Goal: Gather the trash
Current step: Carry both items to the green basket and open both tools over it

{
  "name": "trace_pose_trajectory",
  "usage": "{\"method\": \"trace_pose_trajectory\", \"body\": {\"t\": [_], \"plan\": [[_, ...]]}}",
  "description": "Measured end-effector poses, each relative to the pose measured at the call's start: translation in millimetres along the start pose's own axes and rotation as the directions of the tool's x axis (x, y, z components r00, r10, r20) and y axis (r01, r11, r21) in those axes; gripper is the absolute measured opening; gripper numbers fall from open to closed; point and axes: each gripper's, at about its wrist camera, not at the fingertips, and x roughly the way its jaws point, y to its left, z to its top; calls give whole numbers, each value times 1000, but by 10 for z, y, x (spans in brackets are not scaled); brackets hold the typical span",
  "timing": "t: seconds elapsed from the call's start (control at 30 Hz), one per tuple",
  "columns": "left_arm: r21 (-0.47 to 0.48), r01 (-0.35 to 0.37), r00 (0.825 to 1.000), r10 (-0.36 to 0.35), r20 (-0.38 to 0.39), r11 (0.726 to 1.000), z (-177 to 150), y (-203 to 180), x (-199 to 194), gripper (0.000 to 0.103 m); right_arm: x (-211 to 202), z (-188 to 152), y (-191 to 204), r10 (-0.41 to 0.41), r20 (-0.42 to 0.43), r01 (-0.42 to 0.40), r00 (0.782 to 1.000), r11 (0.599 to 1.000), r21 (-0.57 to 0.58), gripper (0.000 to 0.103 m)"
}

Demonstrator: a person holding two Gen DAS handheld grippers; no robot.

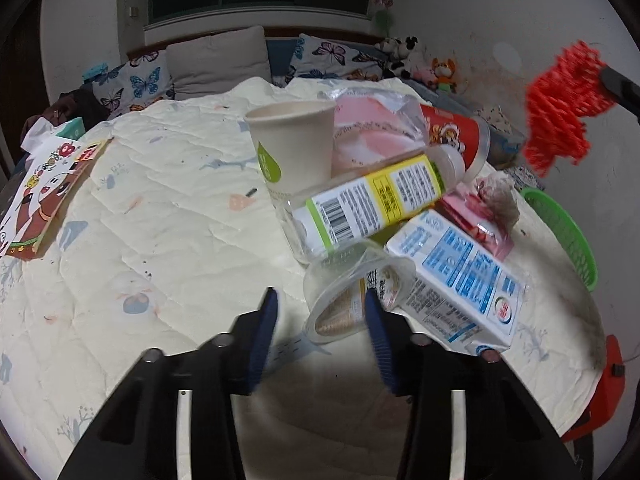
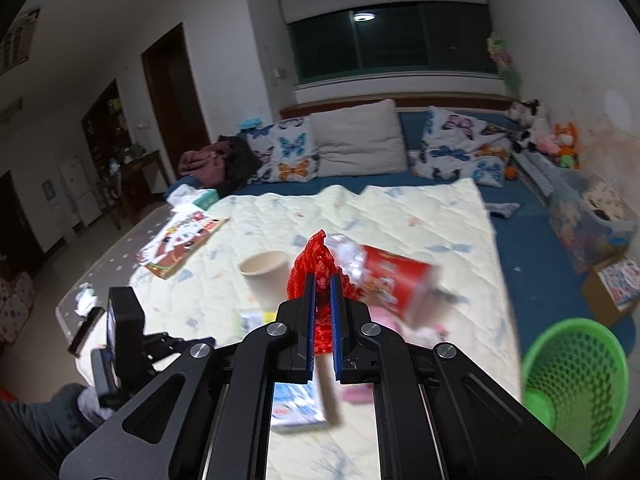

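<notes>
On the cream quilted blanket (image 1: pixel 168 216) in front of you lies the heap of trash, and your left gripper (image 1: pixel 320 322) hovers just short of it with its blue fingers (image 1: pixel 264 332) spread wide and holding nothing. The clear plastic cup (image 1: pixel 352 292) lies on its side nearest to you, its mouth right beside the right-hand finger. Touching it on the right lies the blue-and-white milk carton (image 1: pixel 460 280). Behind the cup, the clear bottle with the yellow-green label (image 1: pixel 372 204) lies tilted, leaning against the upright paper cup (image 1: pixel 292 144). Farther back sit a pink-and-clear plastic bag (image 1: pixel 368 132) and a red paper tub (image 1: pixel 456 132) on its side, with pink wrappers (image 1: pixel 476 216) to the right.

Your right gripper (image 2: pixel 322 292) is closed narrow on the red foam fruit net (image 2: pixel 316 264), which sticks up above the fingertips, raised over the heap. The green mesh basket (image 2: pixel 576 380) stands at the blanket's right edge, low to that gripper's right, well apart from the net. A picture book (image 1: pixel 48 196) lies far left on the blanket
</notes>
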Motion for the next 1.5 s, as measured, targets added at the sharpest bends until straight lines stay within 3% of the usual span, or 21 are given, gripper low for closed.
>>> {"method": "trace_pose_trajectory", "body": {"t": [0.07,0.17,0.37,0.47,0.67,0.77,0.87,1.0,1.07,1.17,1.4,1.5], "plan": [[-15,27,1000,-27,-1,1000,-7,22,22,21,-90,-83,-109,-41,2,41,999,999,6,7],[-1,14,1000,-14,15,1000,-40,-9,-21,17,-213,-207,-308,-91,-3,91,996,995,41,7],[-3,-10,999,10,50,1000,-81,-54,-285,15,-471,-466,-810,-213,-15,213,977,968,133,7],[4,-11,997,11,77,1000,-62,-104,-492,15,-586,-631,-1148,-292,-41,294,956,937,190,7],[65,70,988,-79,137,995,118,-486,-793,15,-634,-906,-1744,-404,-98,416,909,874,252,7],[113,146,978,-160,133,983,267,-831,-791,15,-560,-1044,-2025,-416,-130,436,900,855,282,8],[155,221,965,-239,106,963,446,-1213,-697,15,-445,-1145,-2258,-439,-158,466,885,839,279,10],[258,256,956,-284,79,932,677,-1784,-513,15,-433,-1264,-2529,-440,-175,474,881,823,313,13],[298,274,951,-304,56,914,766,-2037,-397,15,-479,-1300,-2593,-446,-161,474,880,820,321,32],[349,299,947,-322,10,888,877,-2427,-176,15,-570,-1321,-2600,-458,-135,477,878,819,320,43],[403,345,937,-338,-91,848,1031,-3050,370,15,-894,-1435,-2745,-488,-111,491,866,787,373,43],[429,374,927,-346,-143,823,1004,-3337,557,15,-1088,-1492,-2733,-518,-95,512,850,769,383,52]]}}
